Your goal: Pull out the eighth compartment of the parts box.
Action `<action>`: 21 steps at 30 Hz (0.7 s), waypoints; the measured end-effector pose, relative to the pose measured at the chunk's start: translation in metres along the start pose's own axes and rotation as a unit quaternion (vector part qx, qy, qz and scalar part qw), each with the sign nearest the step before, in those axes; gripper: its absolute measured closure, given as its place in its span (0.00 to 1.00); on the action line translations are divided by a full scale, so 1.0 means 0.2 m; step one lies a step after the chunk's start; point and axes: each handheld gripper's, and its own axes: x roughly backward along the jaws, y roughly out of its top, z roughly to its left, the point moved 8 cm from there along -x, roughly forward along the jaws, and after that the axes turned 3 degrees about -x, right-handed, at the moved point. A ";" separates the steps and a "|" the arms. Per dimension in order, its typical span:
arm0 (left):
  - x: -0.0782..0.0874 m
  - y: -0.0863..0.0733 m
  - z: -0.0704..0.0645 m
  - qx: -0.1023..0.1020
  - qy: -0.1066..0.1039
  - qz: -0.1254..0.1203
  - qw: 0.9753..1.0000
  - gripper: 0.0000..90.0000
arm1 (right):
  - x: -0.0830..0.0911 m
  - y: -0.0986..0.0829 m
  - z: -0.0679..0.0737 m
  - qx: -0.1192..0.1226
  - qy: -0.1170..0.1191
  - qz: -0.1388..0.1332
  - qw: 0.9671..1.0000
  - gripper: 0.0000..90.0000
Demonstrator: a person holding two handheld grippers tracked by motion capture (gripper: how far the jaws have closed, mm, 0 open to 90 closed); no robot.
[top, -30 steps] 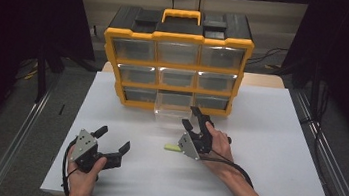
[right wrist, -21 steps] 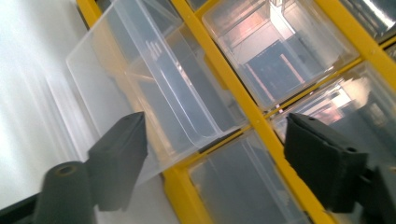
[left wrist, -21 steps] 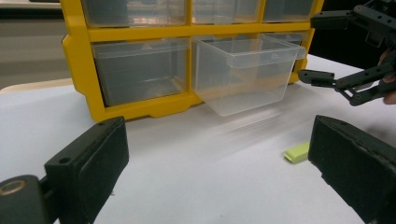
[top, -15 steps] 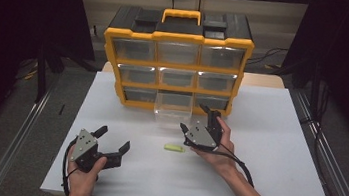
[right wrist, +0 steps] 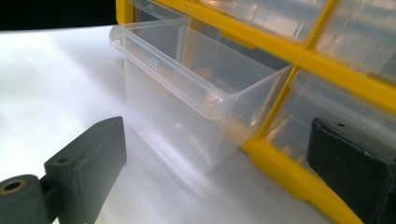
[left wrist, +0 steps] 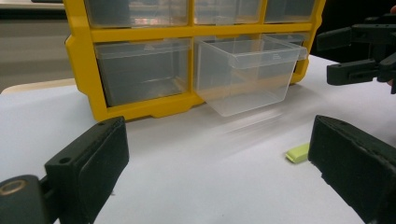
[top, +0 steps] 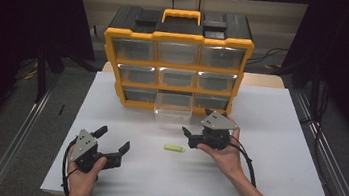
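- Your right claw (top: pixel 192 135) sits at centre-right of the high view, just below the yellow organiser (top: pixel 175 68). Its jaws are spread and hold nothing. It is turned on its side and points toward the middle of the frame, which lines it up with the small piece lying there.
- The pale green piece (top: pixel 174 148), a short flat stick, lies on the white worktop (top: pixel 273 180) at centre frame, just beside your right claw and not touching it. In the left gripper view it shows at right of centre (left wrist: pixel 297 152), partly behind the right-hand jaw.
- The clear drawer (top: pixel 173 109) from the bottom row, middle slot, is pulled out toward you and looks empty. Judging by this, it stands open so the green piece can be dropped in; it is near the piece, so the carry would be short.
- In the right gripper view the drawer (right wrist: pixel 187 88) fills the upper middle, its open top tilted across the frame because the claw is rolled sideways.
- Your left claw (top: pixel 112 143) rests at lower left of the high view, well apart from the piece. Its jaws are spread wide and empty, seemingly parked out of the way while the right hand works.
- The other drawers of the organiser are closed.
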 end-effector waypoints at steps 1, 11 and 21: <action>0.00 0.00 0.00 -0.001 0.000 0.001 1.000 0.06 | 0.00 0.00 0.00 -0.012 0.008 0.001 1.000 0.05; 0.00 0.00 0.01 0.003 0.004 0.001 1.000 0.06 | 0.07 -0.01 -0.05 -0.045 0.018 -0.004 0.999 0.04; 0.00 0.00 0.00 0.001 0.002 0.001 1.000 0.06 | 0.23 -0.12 -0.17 -0.077 0.000 0.003 0.997 0.02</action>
